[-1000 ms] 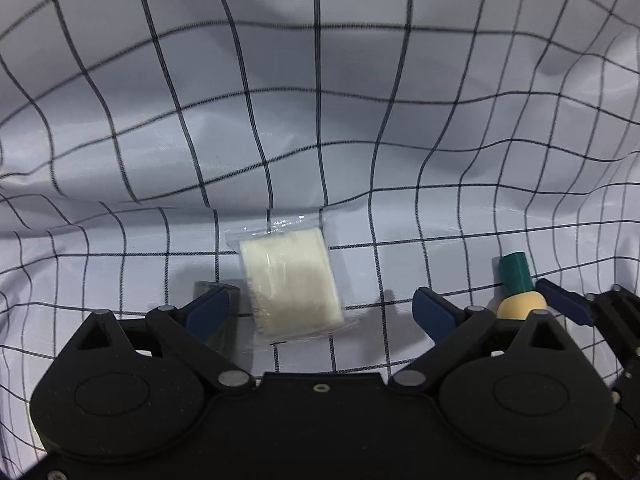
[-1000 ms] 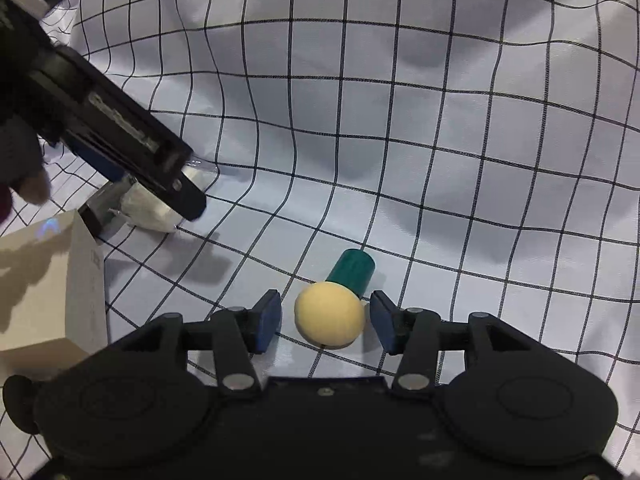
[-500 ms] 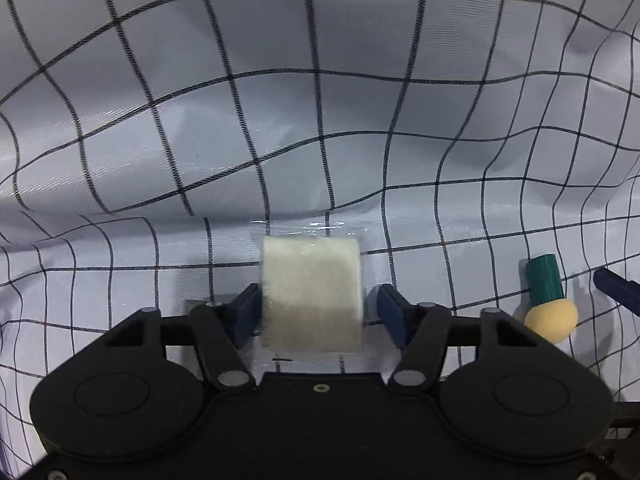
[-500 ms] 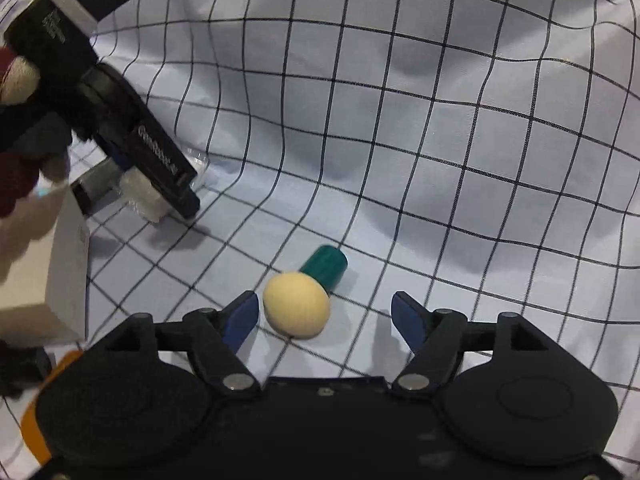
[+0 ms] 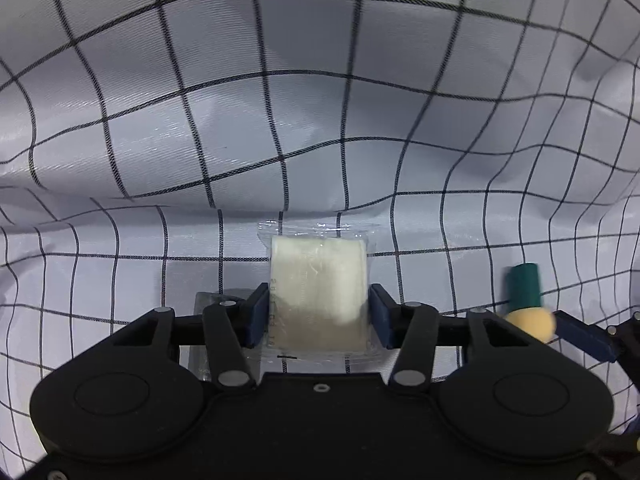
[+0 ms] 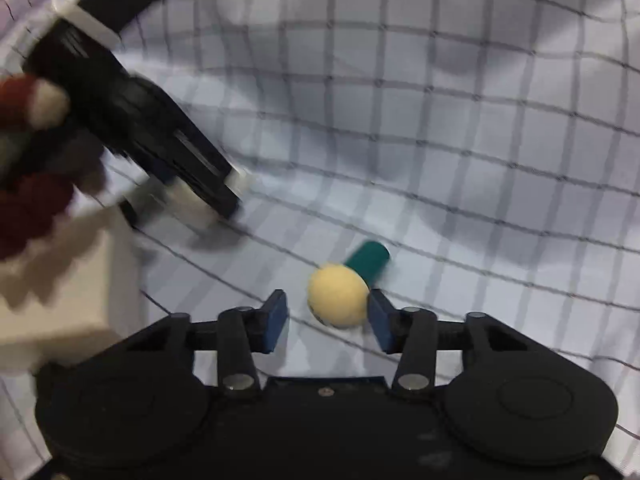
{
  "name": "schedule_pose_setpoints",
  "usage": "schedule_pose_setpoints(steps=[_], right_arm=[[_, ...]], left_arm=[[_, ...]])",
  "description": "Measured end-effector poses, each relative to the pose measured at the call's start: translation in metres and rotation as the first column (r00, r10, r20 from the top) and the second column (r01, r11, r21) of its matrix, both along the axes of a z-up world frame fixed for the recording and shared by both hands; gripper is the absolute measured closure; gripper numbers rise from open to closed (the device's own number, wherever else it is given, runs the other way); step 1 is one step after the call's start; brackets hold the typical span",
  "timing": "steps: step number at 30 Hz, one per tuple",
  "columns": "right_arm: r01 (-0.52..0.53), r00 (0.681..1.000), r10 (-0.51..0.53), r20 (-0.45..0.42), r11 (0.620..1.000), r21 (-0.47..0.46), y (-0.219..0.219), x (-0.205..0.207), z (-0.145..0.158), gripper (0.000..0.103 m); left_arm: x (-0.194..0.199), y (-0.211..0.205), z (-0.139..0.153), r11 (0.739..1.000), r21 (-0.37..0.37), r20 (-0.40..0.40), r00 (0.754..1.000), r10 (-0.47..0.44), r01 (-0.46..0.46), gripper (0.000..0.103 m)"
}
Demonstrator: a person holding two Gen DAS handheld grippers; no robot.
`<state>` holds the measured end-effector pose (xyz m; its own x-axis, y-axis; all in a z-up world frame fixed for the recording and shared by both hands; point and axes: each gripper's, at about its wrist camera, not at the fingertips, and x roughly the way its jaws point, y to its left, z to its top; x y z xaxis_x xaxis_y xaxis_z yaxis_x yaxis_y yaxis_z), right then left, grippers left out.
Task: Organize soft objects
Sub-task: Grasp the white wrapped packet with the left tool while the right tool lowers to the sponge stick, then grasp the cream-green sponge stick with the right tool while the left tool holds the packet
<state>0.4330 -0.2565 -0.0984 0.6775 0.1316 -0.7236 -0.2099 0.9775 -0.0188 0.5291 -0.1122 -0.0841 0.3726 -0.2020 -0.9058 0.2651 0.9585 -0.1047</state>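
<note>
- Checked cloth (image 5: 248, 128), white with a black grid and heavily rumpled, covers the counter and fills the background of both wrist views.
- Left gripper (image 5: 318, 312): a second ago its fingers were spread wide on either side of the wrapped white pad (image 5: 318, 292); they now pinch the pad from both sides, the blue fingertips (image 5: 258, 312) pressed against its clear wrapper. The pad's lower edge is still at the cloth, so no lift shows yet.
- Right gripper (image 6: 324, 320): it was drawn close about the sponge applicator (image 6: 338, 294) a second ago, spread apart half a second ago, and is drawn close again. The applicator's yellow foam head lies between the fingers, touching the right one, with a clear gap to the left one; no grip is evident. Its green handle points away from the gripper, and this view is blurred.
- Meaning for the task, as a judgement: the pad is secured and ready to be carried to its place, while the applicator probably needs a re-centred grasp.
- White box (image 6: 60, 280) stands at the left of the right wrist view, just beside the person's hand (image 6: 32, 152) that holds the left gripper.
- Writing: a faint line of small printed characters runs along the wrapper's left edge and a short dark mark sits below the pad; neither is legible. No brand can be read anywhere.
</note>
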Motion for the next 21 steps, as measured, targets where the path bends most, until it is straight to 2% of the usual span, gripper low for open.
schedule_pose_setpoints(steps=[3, 5, 6, 8, 9, 13, 18, 21], right_arm=[[-0.009, 1.000, 0.008, 0.022, 0.998, 0.054, 0.002, 0.001, 0.007, 0.056], [0.000, 0.999, 0.001, 0.051, 1.000, -0.009, 0.003, 0.000, 0.004, 0.052], [0.001, 0.998, 0.002, 0.064, 0.999, -0.052, 0.004, -0.001, 0.002, 0.046], [0.003, 0.998, 0.004, 0.067, 0.994, -0.111, 0.002, -0.001, -0.003, 0.046], [0.001, 0.998, 0.007, 0.062, 0.992, -0.124, -0.001, 0.001, -0.005, 0.045], [-0.042, 0.996, 0.053, 0.069, 0.989, -0.145, -0.008, 0.009, -0.012, 0.033], [-0.093, 0.992, 0.106, 0.070, 0.982, -0.162, -0.005, 0.028, -0.019, 0.032], [-0.109, 0.990, 0.125, 0.066, 0.973, -0.203, 0.005, 0.031, -0.021, 0.033]], left_arm=[[0.002, 0.005, -0.001, 1.000, 0.003, -0.004, 1.000, -0.002, 0.002, 0.053], [0.002, 0.005, -0.002, 1.000, 0.002, -0.004, 1.000, -0.001, 0.001, 0.053], [-0.001, 0.010, 0.002, 1.000, 0.001, -0.003, 1.000, -0.003, 0.003, 0.053], [-0.003, 0.015, 0.005, 1.000, 0.001, 0.001, 1.000, -0.006, 0.006, 0.053], [-0.005, 0.018, 0.008, 1.000, 0.003, 0.002, 1.000, -0.005, 0.005, 0.053], [-0.005, 0.016, 0.007, 1.000, 0.013, 0.004, 1.000, -0.004, 0.004, 0.053], [-0.008, 0.010, 0.011, 1.000, 0.011, 0.004, 1.000, -0.002, 0.002, 0.053], [-0.003, 0.006, 0.006, 1.000, 0.012, 0.004, 1.000, -0.002, 0.002, 0.053]])
